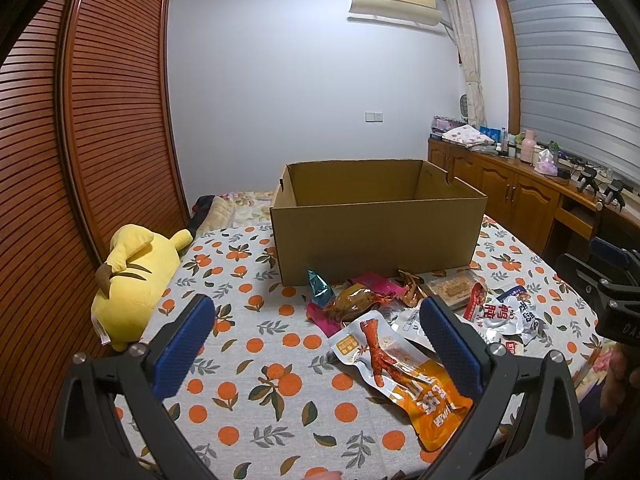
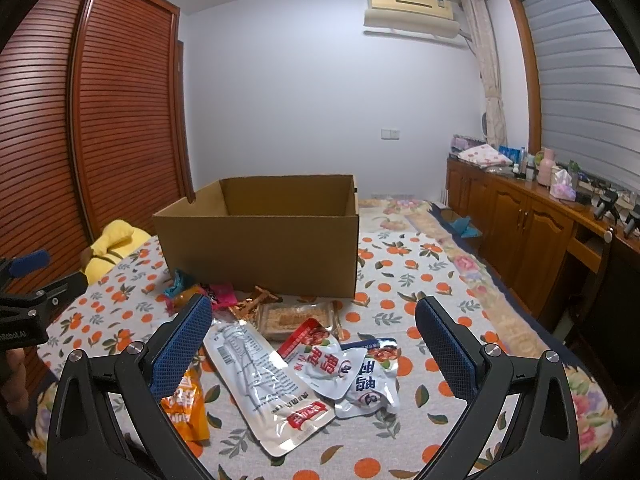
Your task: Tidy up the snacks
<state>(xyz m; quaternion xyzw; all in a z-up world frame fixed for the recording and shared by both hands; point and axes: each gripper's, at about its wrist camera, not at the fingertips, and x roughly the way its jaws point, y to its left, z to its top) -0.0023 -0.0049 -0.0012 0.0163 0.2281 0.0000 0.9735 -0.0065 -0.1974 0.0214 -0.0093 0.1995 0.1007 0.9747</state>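
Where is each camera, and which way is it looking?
Left wrist: sits on the left gripper, looks forward over the bed at the box; its open blue fingers show, the right gripper at the edge.
Right wrist: sits on the right gripper, faces the same way; its open fingers show, the left gripper at the edge.
Both share the box, snacks and yellow plush.
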